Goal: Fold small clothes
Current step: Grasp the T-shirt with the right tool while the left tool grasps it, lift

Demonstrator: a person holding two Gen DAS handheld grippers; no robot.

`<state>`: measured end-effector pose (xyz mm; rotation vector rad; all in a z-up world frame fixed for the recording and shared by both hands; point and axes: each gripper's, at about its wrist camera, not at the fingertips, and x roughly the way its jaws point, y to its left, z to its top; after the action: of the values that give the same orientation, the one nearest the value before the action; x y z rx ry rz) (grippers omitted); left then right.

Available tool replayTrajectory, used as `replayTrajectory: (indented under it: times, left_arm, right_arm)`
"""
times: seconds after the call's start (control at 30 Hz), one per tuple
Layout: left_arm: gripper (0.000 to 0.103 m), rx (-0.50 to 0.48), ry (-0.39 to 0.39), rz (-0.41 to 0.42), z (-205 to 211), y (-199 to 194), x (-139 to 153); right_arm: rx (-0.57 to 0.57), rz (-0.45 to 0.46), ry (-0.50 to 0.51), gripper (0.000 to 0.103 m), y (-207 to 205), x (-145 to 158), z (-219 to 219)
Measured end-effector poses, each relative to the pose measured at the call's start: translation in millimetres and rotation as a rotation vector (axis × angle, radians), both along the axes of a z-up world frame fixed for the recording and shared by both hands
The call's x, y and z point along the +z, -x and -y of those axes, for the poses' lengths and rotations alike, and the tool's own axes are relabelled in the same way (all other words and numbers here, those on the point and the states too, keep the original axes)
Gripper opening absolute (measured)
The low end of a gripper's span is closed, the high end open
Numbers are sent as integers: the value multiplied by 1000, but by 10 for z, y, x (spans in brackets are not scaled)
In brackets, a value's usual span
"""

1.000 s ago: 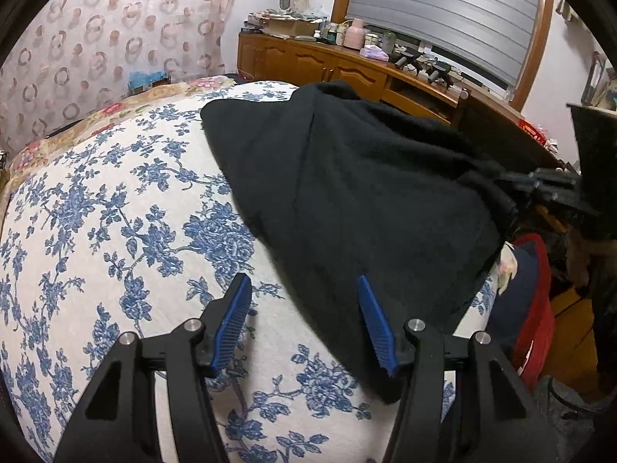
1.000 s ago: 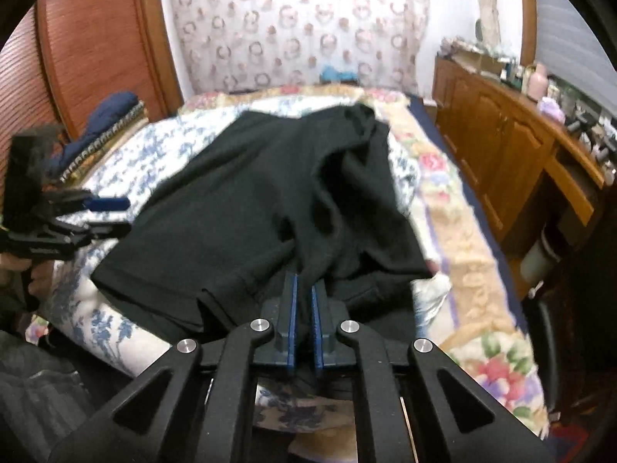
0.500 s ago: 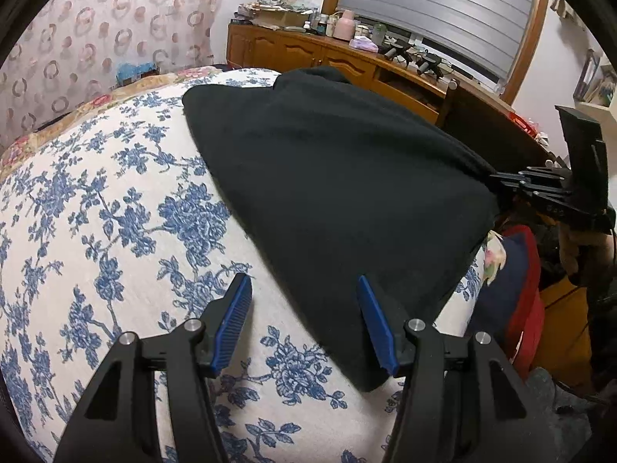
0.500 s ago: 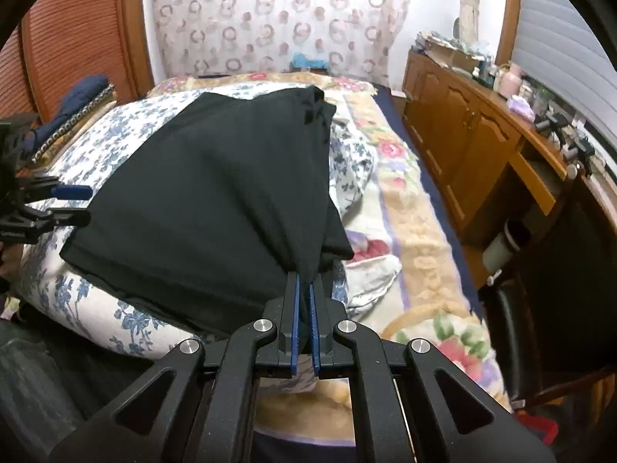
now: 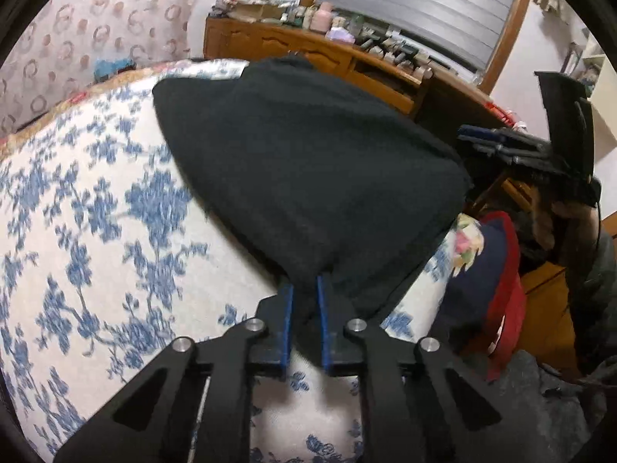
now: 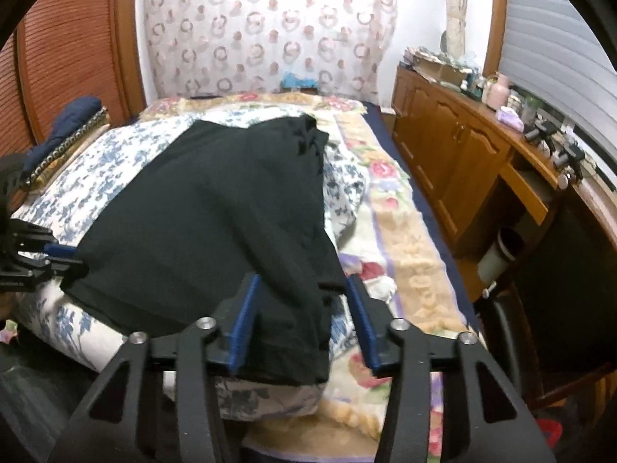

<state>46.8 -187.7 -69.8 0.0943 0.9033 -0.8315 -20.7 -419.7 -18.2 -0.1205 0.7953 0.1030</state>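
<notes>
A black garment (image 5: 308, 162) lies spread on the blue-flowered quilt (image 5: 96, 212) of a bed. My left gripper (image 5: 304, 281) is closing its jaws on the garment's near corner, and the blue pads pinch the cloth. In the right wrist view the garment (image 6: 216, 212) lies folded lengthwise, its near end between the opening jaws of my right gripper (image 6: 302, 281); the pads stand clear of the cloth. The left gripper (image 6: 58, 258) shows at the garment's left corner, the right gripper (image 5: 501, 142) at its far right.
A beige flowered blanket (image 6: 408, 247) covers the bed's right side. A wooden dresser (image 6: 455, 146) with bottles and clutter runs along the right wall. A wooden headboard (image 6: 69, 58) and a navy bundle (image 6: 73, 115) are at left. A red and navy bag (image 5: 497, 270) sits beside the bed.
The left gripper's jaws closed on the garment's near corner. The right gripper's jaws, earlier shut on the cloth, came apart and the cloth end dropped between them.
</notes>
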Motion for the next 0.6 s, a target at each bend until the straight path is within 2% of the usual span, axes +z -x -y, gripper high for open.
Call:
replayTrajectory:
  times: [0.2, 0.3, 0.37, 0.43, 0.6]
  left_arm:
    - [5, -1, 103, 78, 10, -105, 530]
    - [5, 4, 115, 127, 81, -192, 737]
    - [5, 10, 122, 134, 109, -266, 800]
    - [5, 26, 123, 143, 139, -356, 839]
    - [5, 56, 133, 134, 150, -497, 814]
  right_arm:
    - [148, 44, -63, 62, 28, 66, -345]
    - [212, 43, -94, 66, 22, 20, -545]
    - [247, 31, -93, 67, 18, -29, -674]
    - [280, 22, -75, 72, 23, -78, -796]
    - [299, -5, -26, 74, 14, -244, -927]
